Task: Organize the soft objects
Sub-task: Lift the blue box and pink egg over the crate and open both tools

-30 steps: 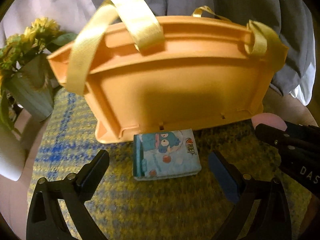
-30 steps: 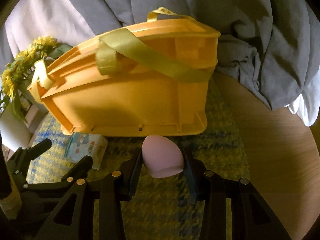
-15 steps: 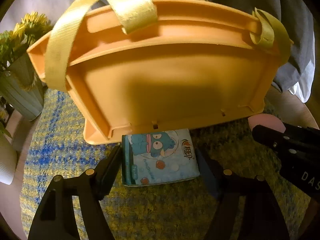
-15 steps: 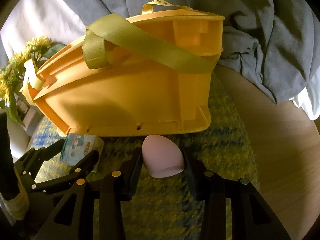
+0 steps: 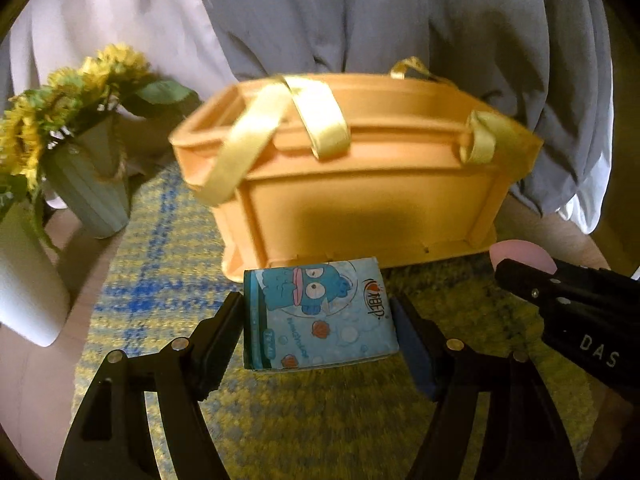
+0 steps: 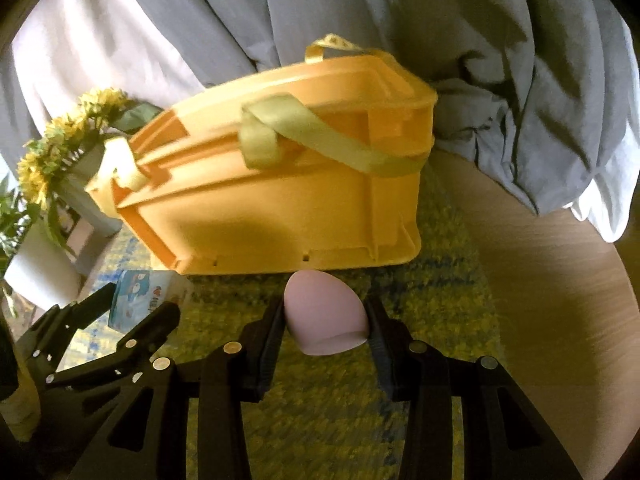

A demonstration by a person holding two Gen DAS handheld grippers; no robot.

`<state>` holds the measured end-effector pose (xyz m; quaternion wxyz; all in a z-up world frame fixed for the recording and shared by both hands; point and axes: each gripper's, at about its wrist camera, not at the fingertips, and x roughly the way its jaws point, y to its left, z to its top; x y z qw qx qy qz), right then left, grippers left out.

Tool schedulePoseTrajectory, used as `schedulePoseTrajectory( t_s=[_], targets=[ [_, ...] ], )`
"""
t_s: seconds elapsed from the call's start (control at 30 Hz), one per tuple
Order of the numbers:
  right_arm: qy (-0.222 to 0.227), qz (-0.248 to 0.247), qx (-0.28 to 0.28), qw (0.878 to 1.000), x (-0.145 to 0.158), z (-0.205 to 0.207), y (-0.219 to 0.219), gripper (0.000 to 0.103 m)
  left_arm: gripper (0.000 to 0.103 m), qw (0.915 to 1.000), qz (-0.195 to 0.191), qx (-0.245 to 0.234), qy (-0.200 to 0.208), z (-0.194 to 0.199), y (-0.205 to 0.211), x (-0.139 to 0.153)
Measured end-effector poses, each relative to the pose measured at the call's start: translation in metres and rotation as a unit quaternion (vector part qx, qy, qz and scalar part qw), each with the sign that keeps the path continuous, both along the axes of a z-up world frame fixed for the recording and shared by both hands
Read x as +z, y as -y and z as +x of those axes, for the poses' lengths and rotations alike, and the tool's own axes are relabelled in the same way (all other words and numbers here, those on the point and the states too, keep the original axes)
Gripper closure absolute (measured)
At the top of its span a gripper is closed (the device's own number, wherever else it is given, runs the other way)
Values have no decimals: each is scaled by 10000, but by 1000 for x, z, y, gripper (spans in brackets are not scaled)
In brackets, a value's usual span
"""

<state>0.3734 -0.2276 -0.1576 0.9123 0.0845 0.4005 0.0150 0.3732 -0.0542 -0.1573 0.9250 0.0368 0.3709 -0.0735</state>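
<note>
An orange plastic basket [image 5: 360, 196] [image 6: 288, 208] with yellow ribbon handles stands on a yellow and blue woven mat [image 5: 320, 420]. My left gripper [image 5: 318, 324] is shut on a blue tissue pack [image 5: 320, 316] printed with a cartoon fish, held just in front of the basket's near wall. My right gripper [image 6: 326, 320] is shut on a pink egg-shaped sponge [image 6: 324, 316], also close to the basket's base. In the right wrist view the tissue pack [image 6: 140, 296] shows between the left gripper's fingers [image 6: 156, 320]. The sponge [image 5: 520, 256] peeks above the right gripper at the left wrist view's right edge.
A ribbed pale-green vase of yellow flowers [image 5: 92, 196] [image 6: 76, 176] and a white pot [image 5: 28, 280] stand left of the mat. Grey and white bedding [image 5: 360, 20] lies piled behind the basket. Bare wooden tabletop [image 6: 560, 280] extends to the right.
My left gripper closed on the tissue pack and lifted it, so the basket now sits lower and farther in view. My right gripper rose slightly with the sponge still in it.
</note>
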Motion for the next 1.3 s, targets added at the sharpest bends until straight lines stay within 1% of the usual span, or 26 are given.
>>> schedulePoseTrajectory(
  t_s=[0.37,0.73,1.0,1.3],
  targets=[
    [460,95,73,9989,45,-30,-5,62,30,9981,-106,120,593,-32,-10,54],
    [1221,73,69,9925,100,-48,-7,62,30,9915,-185,124,1282,-52,-14,103],
    [1702,1,75,9854,129,-53,-8,62,30,9857,-190,105,1670,-54,-13,128],
    [2054,5,10,9787,148,-44,-2,62,30,9796,-123,6,2005,-40,-7,149]
  ],
)
